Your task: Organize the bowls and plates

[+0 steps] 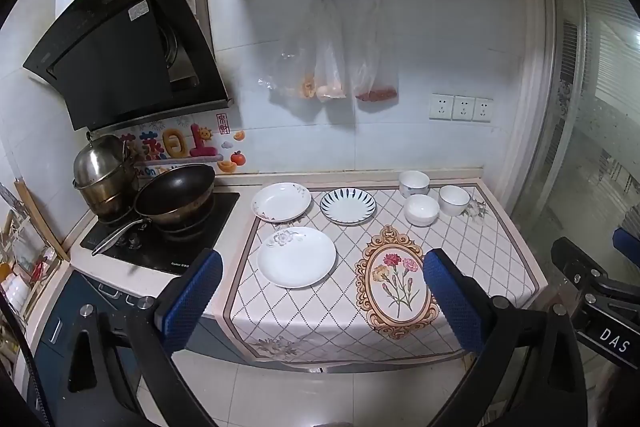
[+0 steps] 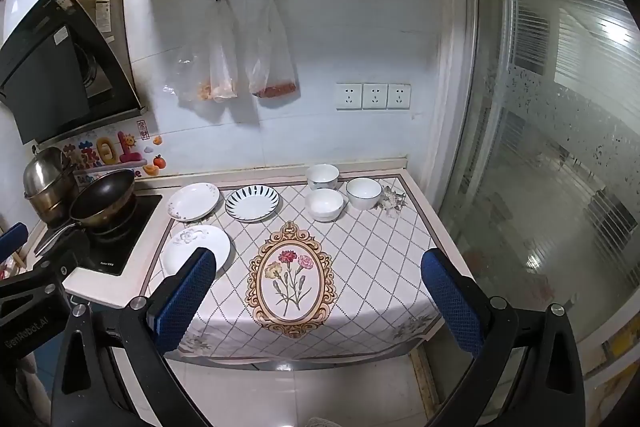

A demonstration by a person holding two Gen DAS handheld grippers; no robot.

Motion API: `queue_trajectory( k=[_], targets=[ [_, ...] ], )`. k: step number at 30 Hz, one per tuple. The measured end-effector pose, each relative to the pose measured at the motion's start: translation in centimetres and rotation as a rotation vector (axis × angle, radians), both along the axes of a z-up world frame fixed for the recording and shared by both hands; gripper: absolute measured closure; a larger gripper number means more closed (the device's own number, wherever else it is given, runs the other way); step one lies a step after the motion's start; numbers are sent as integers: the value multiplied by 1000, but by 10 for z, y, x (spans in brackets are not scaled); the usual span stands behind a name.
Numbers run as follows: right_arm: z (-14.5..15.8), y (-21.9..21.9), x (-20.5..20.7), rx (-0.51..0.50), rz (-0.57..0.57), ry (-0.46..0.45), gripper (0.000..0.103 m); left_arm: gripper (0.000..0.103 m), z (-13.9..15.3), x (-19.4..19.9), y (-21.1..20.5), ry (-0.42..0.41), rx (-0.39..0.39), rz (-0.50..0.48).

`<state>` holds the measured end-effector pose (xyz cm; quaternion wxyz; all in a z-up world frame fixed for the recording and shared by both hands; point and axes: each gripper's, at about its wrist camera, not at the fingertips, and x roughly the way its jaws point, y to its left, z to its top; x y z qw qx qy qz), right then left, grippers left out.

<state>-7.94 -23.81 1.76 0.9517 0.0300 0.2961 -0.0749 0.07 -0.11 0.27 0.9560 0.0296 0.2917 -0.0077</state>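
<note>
Three plates lie on the patterned cloth: a white plate with a flower print (image 1: 296,257) (image 2: 191,251) nearest, a deeper white plate (image 1: 281,202) (image 2: 193,201) behind it, and a blue-striped plate (image 1: 347,205) (image 2: 252,202) to its right. Three white bowls stand at the back right: one rearmost (image 1: 414,183) (image 2: 322,176), one in front of it (image 1: 421,209) (image 2: 324,203), one to the right (image 1: 453,200) (image 2: 363,193). My left gripper (image 1: 322,295) and right gripper (image 2: 318,297) hover short of the counter's front edge, both open and empty.
A stove (image 1: 160,239) at the left carries a dark wok (image 1: 175,193) and a steel pot (image 1: 102,173), under a range hood (image 1: 120,43). Plastic bags (image 1: 332,67) hang on the tiled wall. A glass door (image 2: 560,147) bounds the right side. The right gripper's body (image 1: 592,291) shows at the left view's edge.
</note>
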Motion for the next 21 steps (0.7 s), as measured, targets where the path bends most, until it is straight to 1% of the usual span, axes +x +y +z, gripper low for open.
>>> queue_trajectory(
  k=[15, 17, 21],
  targets=[
    [-2, 5, -2, 0, 11, 5, 0, 0, 2, -2, -3, -3, 1, -1],
    [-2, 7, -3, -5, 15, 7, 0, 0, 0, -10, -2, -5, 2, -2],
    [-2, 8, -3, -6, 27, 9, 0, 0, 1, -12, -2, -4, 3, -3]
  ],
)
